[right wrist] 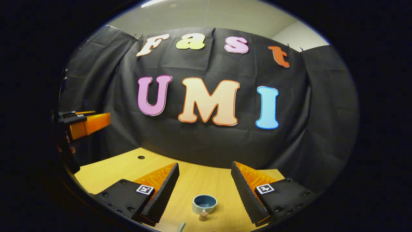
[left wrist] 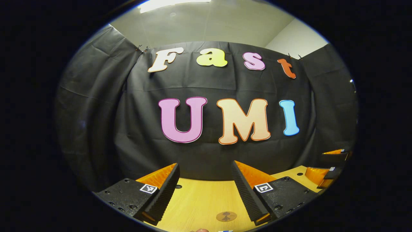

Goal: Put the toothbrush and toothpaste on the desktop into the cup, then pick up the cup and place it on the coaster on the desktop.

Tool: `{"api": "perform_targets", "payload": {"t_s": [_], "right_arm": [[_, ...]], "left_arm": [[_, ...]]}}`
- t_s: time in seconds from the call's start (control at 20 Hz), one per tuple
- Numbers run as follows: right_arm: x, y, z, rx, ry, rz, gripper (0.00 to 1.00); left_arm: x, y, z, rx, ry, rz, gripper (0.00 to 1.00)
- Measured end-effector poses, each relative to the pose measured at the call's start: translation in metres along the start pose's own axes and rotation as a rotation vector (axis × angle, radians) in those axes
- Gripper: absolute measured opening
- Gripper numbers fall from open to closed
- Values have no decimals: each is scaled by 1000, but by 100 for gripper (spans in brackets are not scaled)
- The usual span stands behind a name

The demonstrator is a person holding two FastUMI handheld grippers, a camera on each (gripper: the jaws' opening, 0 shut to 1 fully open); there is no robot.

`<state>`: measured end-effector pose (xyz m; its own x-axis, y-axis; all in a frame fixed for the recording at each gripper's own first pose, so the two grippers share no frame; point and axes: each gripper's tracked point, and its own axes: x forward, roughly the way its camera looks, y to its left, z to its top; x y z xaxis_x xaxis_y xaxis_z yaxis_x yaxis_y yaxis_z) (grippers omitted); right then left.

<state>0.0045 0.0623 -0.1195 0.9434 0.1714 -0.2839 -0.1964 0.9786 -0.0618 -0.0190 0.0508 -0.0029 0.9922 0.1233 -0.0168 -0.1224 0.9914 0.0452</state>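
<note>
The left gripper point(left wrist: 205, 190) hangs above the wooden worktop point(left wrist: 199, 199) with its fingers released, a wide gap between them and nothing in it. Just below that gap, in the left gripper view, a round, flat, translucent brownish coaster point(left wrist: 226, 216) lies on the bare wood near the lower edge. Off to the right of that view the right gripper point(left wrist: 331, 169) shows, held above the worktop's edge.

The right gripper's own view shows its fingers likewise spread apart and empty. Between them, down on the worktop, stands the cup point(right wrist: 204, 203): a small, round, upright cup, pale outside and blue-grey inside, its mouth open toward the camera. A small tan, cork-like piece point(right wrist: 203, 215) sits touching or just before the cup's near side; what it is cannot be told. A pale, slim end of something point(right wrist: 182, 226) pokes in at the bottom edge, too little to identify.
</note>
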Motion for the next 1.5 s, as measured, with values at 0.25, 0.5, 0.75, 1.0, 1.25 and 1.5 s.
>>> {"api": "perform_targets", "payload": {"t_s": [0.25, 0.5, 0.75, 1.0, 1.25, 1.5], "right_arm": [[-1, 9, -56, -4, 142, 31, 100], [-6, 10, -99, -63, 238, 31, 100], [-9, 19, -140, -51, 337, 56, 100], [-17, 30, -183, -36, 455, 79, 100], [-26, 40, -226, -50, 595, 91, 100], [-42, 47, -271, -79, 770, 104, 100]], "left_arm": [[-2, -2, 0, 12, 6, -7, 93], [-5, 1, -4, 3, 20, 5, 93], [-7, 9, -5, 8, 17, 21, 93], [-9, 21, -9, 5, 24, 41, 94], [-9, 32, -15, 5, 36, 56, 93], [-8, 36, -22, 7, 52, 56, 94]]}}
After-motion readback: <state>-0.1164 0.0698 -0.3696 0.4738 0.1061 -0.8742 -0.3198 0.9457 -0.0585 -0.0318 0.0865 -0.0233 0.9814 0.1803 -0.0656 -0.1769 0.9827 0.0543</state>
